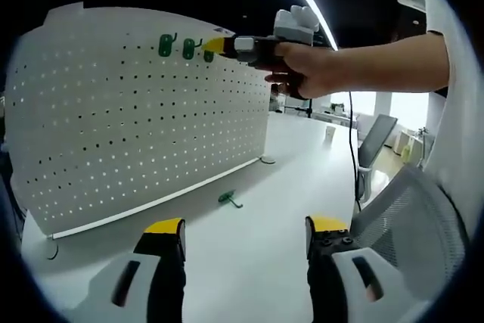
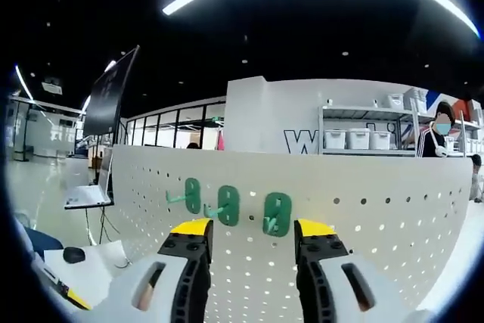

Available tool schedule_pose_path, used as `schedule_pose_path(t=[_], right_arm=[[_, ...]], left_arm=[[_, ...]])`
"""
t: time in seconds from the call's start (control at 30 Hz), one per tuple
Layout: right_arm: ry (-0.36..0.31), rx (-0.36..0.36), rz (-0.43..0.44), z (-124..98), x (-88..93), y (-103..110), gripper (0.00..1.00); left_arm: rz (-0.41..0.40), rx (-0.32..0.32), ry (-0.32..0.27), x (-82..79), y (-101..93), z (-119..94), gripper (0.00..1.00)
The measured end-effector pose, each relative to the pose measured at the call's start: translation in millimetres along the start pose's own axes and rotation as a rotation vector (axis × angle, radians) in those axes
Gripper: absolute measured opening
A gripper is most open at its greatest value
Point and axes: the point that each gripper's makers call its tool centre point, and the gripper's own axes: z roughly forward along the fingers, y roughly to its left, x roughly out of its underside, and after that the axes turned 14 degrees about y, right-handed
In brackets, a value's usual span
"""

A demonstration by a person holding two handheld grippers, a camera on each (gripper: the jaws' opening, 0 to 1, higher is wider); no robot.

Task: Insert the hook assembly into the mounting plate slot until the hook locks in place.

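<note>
Yellow-tipped jaws of the left gripper [image 1: 243,234] stand wide apart and hold nothing, low over the white table [image 1: 302,156]. Ahead of them, a spare green hook [image 1: 229,200] lies flat on the table near the foot of the pegboard [image 1: 113,126], its long axis roughly along the board's lower edge; this gripper is the nearer one to it.

Up at the top edge of the board, the right gripper [image 2: 247,231] is open too, and three green hooks [image 2: 229,204] hang in a row. The rightmost hook [image 2: 277,213] sits just between and ahead of the jaw tips. I cannot tell whether it is locked, because its back is hidden by the board.
</note>
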Motion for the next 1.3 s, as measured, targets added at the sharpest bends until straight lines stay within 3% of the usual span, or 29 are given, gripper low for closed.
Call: schedule_pose_path(t=[0.6,1.3], right_arm=[[0.015,-0.084,-0.005,-39.5,30.0,4.6,0.45],[0.073,-0.089,0.005,-79.5,67.7,0.4,0.49]], left_arm=[[0.01,-0.004,-0.01,-5.4,2.6,-0.3,0.66],[0.005,-0.017,-0.024,-10.4,5.9,-4.4,0.66]])
